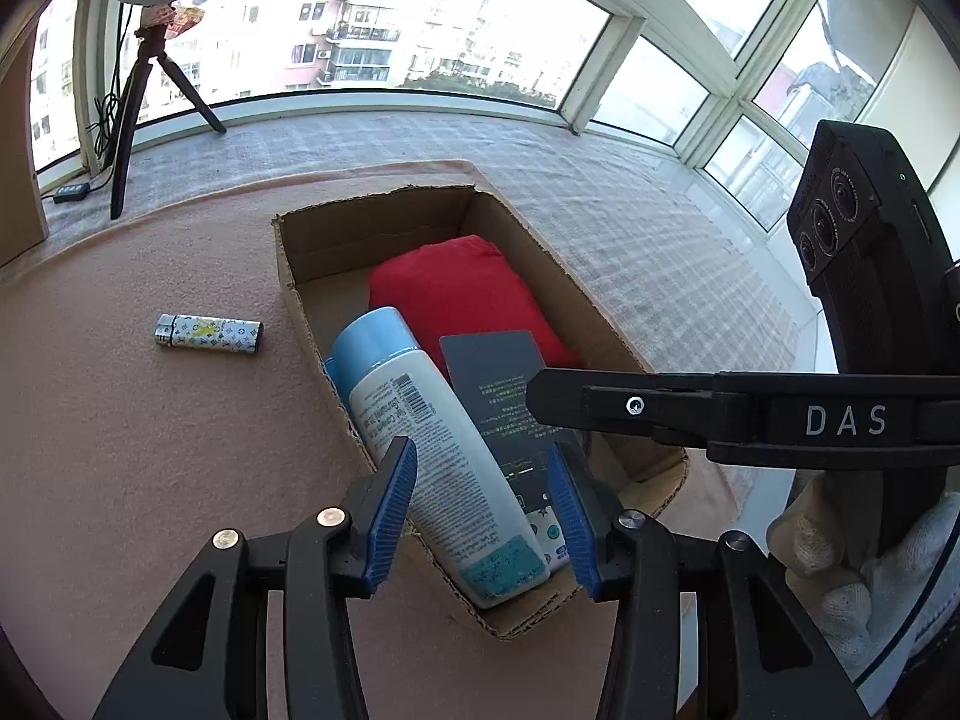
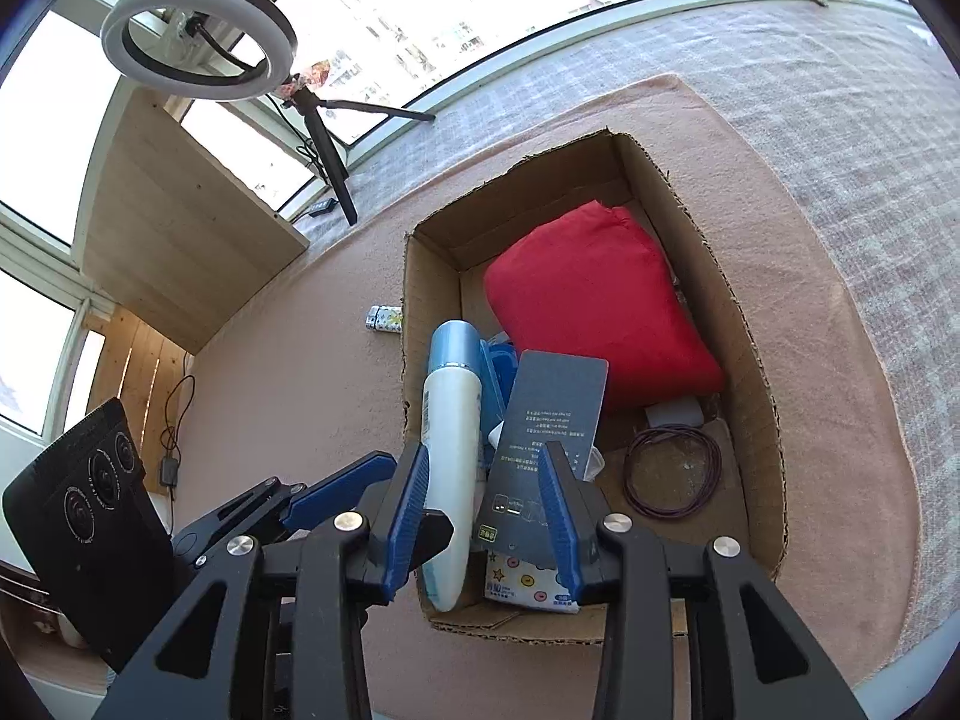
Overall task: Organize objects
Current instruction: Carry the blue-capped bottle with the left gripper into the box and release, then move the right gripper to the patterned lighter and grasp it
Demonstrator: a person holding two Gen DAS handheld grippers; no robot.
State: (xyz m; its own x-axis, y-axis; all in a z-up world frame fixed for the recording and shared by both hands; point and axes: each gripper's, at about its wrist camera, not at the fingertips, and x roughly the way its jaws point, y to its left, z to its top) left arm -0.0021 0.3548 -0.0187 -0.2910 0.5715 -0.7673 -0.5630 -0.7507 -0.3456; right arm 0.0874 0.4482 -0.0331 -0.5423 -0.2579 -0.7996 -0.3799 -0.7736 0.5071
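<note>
Sunlit window ledge, pink mat. Both grippers, left (image 1: 483, 495) and right (image 2: 483, 507), gaping wide, empty, over brown cardboard box (image 1: 288, 252). Next: fetch patterned lighter (image 1: 209, 333) left of box; pinch mid-body, squarely.

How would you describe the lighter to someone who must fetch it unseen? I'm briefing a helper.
Find the open cardboard box on the pink mat. The lighter lies flat on the mat just outside the box's left wall, apart from it. It is small, white with printed patterns and a silver metal end, and it is the only loose item not in the box.
</note>
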